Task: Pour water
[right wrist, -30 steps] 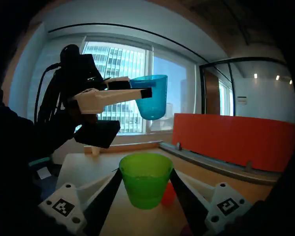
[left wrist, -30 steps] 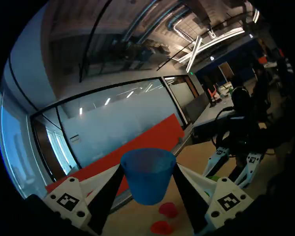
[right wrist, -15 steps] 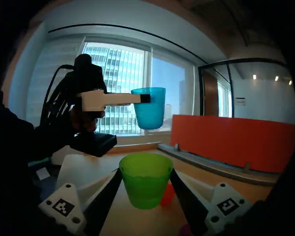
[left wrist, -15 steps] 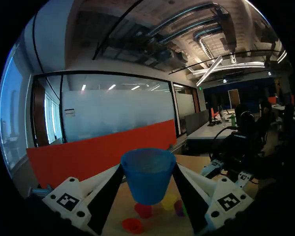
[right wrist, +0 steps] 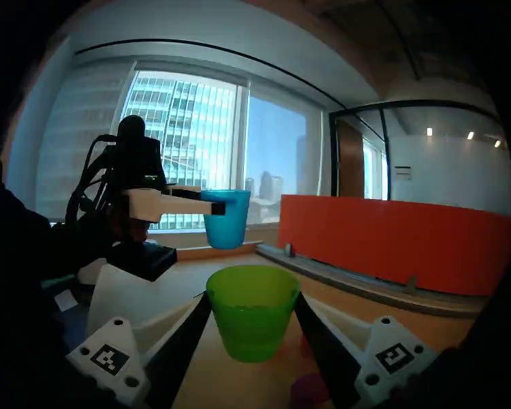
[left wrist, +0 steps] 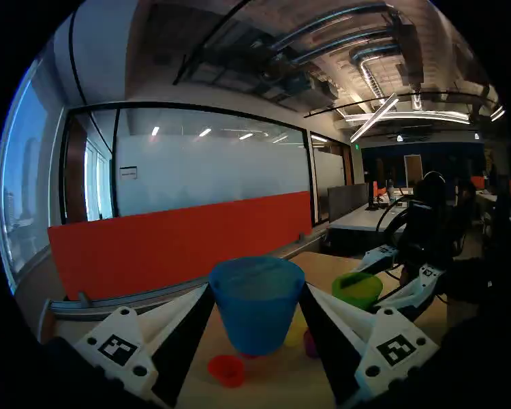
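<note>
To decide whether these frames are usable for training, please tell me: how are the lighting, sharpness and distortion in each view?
Left gripper view: dim room, ceiling light strips glare, the blue cup is sharp, the orange partition bows from fisheye distortion. Right gripper view: the bright window backlights the scene, so the hand is almost a silhouette; the green cup is sharp.

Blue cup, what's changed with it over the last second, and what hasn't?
The left hand-held gripper rolled back from a tilt to level and carried the blue cup downward; in the right gripper view the cup now sits upright and lower than before. The left gripper view now takes in the green cup. Unchanged: both grips, with the right hand-held gripper holding the green cup steady.
</note>
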`<state>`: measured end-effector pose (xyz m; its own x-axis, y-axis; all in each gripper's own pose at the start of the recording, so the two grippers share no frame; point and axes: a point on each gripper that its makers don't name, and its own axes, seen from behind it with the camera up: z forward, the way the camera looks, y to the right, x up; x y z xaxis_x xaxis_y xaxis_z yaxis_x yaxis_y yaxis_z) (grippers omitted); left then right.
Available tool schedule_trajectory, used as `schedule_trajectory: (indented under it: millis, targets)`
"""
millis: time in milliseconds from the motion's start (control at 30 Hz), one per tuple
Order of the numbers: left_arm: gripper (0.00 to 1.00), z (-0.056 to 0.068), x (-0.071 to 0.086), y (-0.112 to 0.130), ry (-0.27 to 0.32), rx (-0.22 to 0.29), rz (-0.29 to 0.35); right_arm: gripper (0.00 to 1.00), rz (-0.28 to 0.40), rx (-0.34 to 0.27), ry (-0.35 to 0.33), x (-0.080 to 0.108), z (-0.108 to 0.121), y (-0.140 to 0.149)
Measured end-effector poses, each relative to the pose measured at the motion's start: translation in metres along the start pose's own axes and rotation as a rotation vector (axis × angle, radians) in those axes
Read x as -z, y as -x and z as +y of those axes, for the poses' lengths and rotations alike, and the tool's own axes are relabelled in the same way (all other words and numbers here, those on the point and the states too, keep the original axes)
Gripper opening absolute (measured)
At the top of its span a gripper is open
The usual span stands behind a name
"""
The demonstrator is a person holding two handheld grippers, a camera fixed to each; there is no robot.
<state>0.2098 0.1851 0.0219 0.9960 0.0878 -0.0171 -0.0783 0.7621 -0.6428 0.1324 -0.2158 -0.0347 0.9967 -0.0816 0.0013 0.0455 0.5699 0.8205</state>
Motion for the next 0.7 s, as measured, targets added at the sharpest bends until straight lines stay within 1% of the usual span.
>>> schedule_trajectory:
  millis: [200, 400, 600, 700]
  targets:
    - [0.86, -0.002, 0.004, 0.02, -0.004, 0.017, -0.027, 0.89, -0.005, -0.008, 0.024, 0.009, 0.01, -0.001]
    - [0.86, -0.003, 0.007, 0.038, -0.002, 0.02, -0.064, 0.89, -0.026, -0.01, 0.029, 0.013, 0.013, 0.004]
    - [0.86, -0.002, 0.009, 0.062, 0.005, 0.011, -0.129, 0.9, -0.061, -0.013, 0.027, 0.015, 0.015, 0.015]
    - [0.86, 0.0, 0.01, 0.074, 0.016, 0.002, -0.163, 0.9, -0.081, -0.021, 0.021, 0.015, 0.015, 0.02]
